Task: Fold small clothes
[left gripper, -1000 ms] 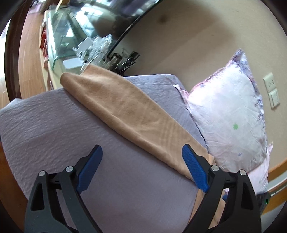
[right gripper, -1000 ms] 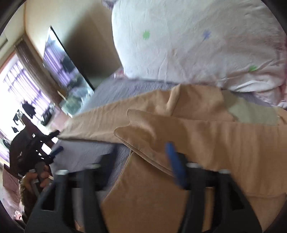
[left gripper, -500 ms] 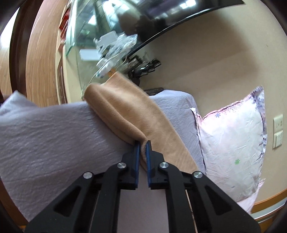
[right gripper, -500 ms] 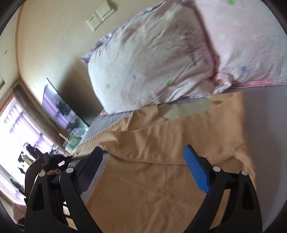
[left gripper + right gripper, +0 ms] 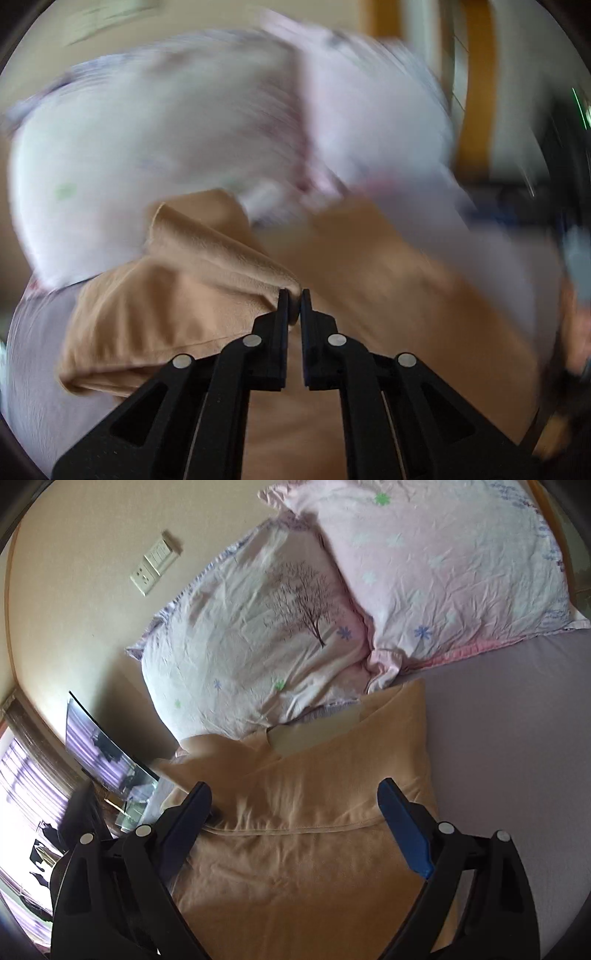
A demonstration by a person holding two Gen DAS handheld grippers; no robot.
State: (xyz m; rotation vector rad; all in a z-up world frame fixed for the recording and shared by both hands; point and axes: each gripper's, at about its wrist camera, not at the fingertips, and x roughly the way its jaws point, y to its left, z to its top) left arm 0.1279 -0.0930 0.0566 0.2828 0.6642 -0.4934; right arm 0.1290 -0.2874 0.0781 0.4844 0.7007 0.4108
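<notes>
A tan garment (image 5: 306, 849) lies on the lilac bed sheet (image 5: 509, 738). In the left wrist view my left gripper (image 5: 293, 301) is shut on a bunched fold of the tan garment (image 5: 177, 306) and holds it lifted over the rest of the cloth; this view is motion-blurred. My right gripper (image 5: 295, 808) is open above the garment's body, with a stitched hem running between its blue-padded fingers (image 5: 402, 830). A pale label patch (image 5: 314, 734) shows at the garment's far end.
Two pillows lean against the wall at the bed's head, a white one with a tree print (image 5: 258, 638) and a pink one (image 5: 443, 561). A wall socket plate (image 5: 153, 566) and a TV (image 5: 103, 753) are at the left.
My left gripper, which shut on the garment's fold half a second ago, has swung with it towards the pillows. My right gripper stays open and has moved slightly over the garment.
</notes>
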